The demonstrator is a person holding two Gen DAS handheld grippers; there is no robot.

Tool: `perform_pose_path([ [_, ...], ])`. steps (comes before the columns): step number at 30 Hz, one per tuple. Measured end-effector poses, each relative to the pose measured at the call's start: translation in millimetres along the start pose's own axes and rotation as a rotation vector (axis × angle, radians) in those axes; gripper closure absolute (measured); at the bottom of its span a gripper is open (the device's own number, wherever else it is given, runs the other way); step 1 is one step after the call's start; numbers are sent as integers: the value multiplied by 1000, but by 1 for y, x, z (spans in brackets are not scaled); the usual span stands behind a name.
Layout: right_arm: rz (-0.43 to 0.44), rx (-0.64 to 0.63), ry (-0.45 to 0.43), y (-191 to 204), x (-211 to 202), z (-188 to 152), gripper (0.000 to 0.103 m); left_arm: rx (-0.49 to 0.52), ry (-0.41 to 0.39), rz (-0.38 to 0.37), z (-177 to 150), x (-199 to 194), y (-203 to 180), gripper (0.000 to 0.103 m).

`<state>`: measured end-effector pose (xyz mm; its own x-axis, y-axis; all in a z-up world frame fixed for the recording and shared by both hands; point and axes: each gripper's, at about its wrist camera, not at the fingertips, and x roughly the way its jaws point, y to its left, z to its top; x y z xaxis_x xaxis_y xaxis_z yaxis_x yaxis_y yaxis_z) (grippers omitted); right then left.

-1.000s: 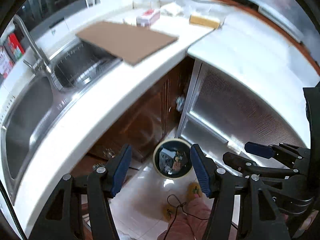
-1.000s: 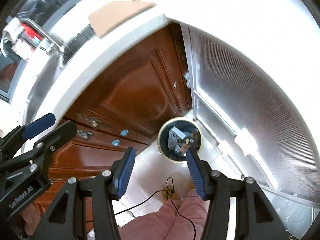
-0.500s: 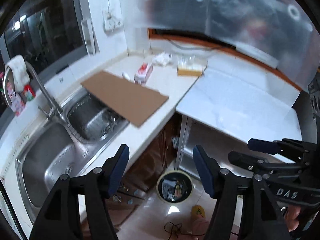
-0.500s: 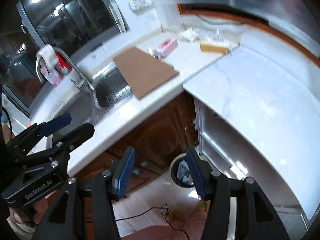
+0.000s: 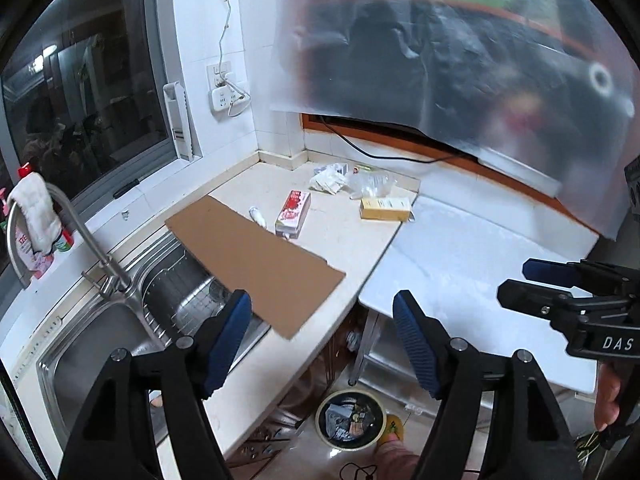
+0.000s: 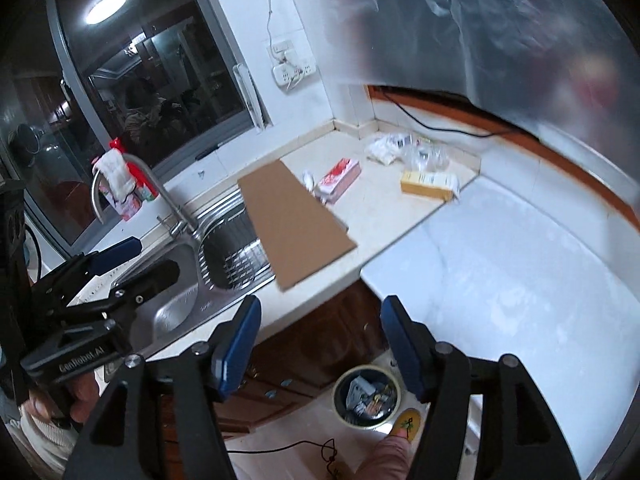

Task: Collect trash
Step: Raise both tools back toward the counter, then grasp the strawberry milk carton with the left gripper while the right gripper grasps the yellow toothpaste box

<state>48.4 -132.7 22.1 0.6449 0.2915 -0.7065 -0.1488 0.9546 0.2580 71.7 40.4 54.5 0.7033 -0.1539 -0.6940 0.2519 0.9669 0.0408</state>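
A round bin (image 5: 351, 420) (image 6: 368, 396) holding scraps stands on the floor below the counter corner. On the counter lie a brown cardboard sheet (image 5: 256, 256) (image 6: 292, 220), a red-and-white box (image 5: 293, 208) (image 6: 338, 174), a yellow box (image 5: 385, 209) (image 6: 430, 184) and crumpled wrappers (image 5: 332, 178) (image 6: 384, 148). My left gripper (image 5: 320, 298) hangs in the air in front of the counter edge, its jaws opening with nothing between them. My right gripper (image 6: 320, 300) is beside it at the same height, its jaws also opening and empty.
A steel double sink (image 5: 92, 344) with a tap (image 5: 80, 240) and a draped cloth lies to the left. A white marble worktop (image 5: 480, 272) extends right. Dark wood cabinets sit below. A slippered foot (image 5: 394, 430) stands beside the bin, and a cable lies on the floor.
Both grippers have risen from low beside the bin to above counter height, and both views now take in the whole counter. Both pairs of jaws have widened.
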Motion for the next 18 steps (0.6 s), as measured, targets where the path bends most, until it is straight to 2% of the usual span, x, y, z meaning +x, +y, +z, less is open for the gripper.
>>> perform_pose_path([
  [3, 8, -11, 4, -20, 14, 22, 32, -2, 11, 22, 24, 27, 5, 31],
  [8, 34, -14, 54, -61, 62, 70, 32, -4, 70, 40, 68, 90, 15, 31],
  [14, -14, -75, 99, -116, 132, 128, 32, -12, 154, 67, 116, 184, 23, 31],
  [18, -36, -138, 145, -146, 182, 156, 32, -10, 208, 74, 135, 246, 24, 31],
])
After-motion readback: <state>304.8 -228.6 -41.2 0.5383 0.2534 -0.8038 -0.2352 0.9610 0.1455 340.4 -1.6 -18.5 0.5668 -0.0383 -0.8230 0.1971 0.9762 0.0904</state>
